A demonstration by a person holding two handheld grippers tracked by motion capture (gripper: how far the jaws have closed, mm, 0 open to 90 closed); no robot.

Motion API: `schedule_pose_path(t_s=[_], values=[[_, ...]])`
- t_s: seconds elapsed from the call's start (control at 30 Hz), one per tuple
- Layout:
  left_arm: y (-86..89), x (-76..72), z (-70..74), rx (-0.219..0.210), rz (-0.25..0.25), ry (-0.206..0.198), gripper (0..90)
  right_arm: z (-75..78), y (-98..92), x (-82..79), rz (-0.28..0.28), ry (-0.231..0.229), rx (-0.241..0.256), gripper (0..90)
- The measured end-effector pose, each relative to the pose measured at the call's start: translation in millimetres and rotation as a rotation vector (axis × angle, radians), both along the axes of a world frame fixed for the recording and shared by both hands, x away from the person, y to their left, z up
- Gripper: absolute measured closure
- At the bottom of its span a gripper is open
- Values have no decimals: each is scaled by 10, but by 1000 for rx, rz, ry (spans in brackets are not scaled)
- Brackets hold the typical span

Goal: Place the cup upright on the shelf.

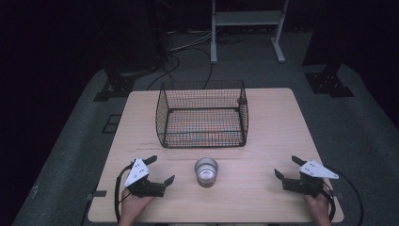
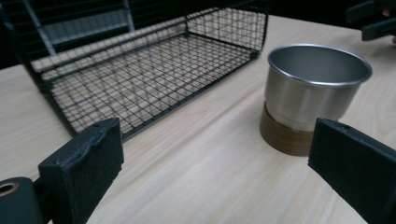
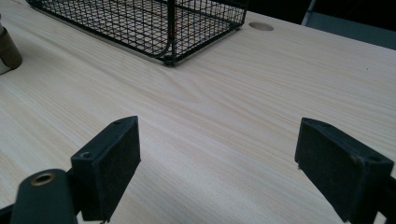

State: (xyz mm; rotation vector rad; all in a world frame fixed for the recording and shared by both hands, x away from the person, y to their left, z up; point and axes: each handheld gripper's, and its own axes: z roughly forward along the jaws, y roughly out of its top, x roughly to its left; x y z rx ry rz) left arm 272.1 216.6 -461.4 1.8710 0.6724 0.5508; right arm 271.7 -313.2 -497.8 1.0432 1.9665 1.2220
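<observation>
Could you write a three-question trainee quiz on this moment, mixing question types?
1. True or false: the round steel cup with a brown base stands inside the black wire mesh basket.
2. Which tool has the cup in its own camera view close ahead: A) left tool, B) right tool?
3. Fill in: both tools' jaws stand ____ and hold nothing.

Key
1. False: it stands upright on the pale wooden table, in front of the basket and apart from it.
2. A. The right gripper view catches just its brown base at the left edge.
3. Open.
</observation>
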Motion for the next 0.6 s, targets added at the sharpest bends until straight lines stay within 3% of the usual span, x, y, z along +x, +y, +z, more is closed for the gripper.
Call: schedule_pose_path(t_s=[0.23,0.3,0.6], values=[[-88,-4,1,21,-23,9,24,-1,5,-1,-2,0,-3,135],[-138,6,-15,49,-41,13,23,0,2,-1,-5,-1,-1,134],[-279,6,-2,48,-106,30,21,0,1,-3,-9,0,-1,134]])
